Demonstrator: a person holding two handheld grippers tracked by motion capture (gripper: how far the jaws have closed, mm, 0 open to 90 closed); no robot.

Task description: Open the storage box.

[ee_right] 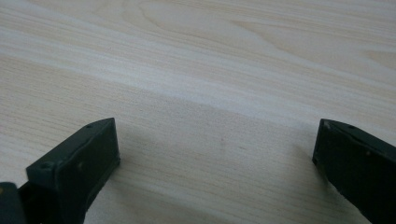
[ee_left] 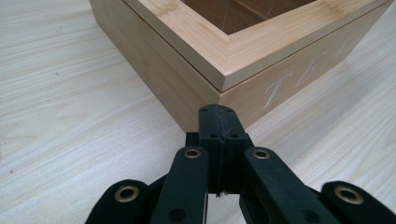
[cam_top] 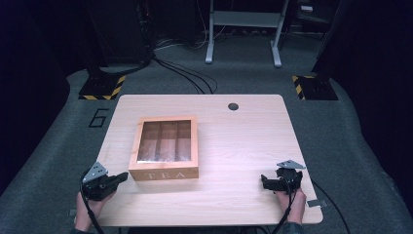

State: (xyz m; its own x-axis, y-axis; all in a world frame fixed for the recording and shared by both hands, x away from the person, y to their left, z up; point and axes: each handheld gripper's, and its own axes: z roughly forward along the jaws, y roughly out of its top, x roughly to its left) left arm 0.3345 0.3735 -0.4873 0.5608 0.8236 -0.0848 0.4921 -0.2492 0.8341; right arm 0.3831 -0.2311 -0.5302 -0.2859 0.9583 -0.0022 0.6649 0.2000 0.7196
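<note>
A pale wooden table stands on grey carpet in a dark room. Near its front left corner, the left gripper has its jaws pressed together, tips just beside the front left corner of the tea box. Near the front right corner, the right gripper holds its jaws spread wide over bare wood.

my high view looks forward and down over the whole table. the left gripper view sits low and close, aimed at a near corner of the tea box, shared with the high view. the right gripper view stares closely at bare tabletop, probably near the right edge.
</note>
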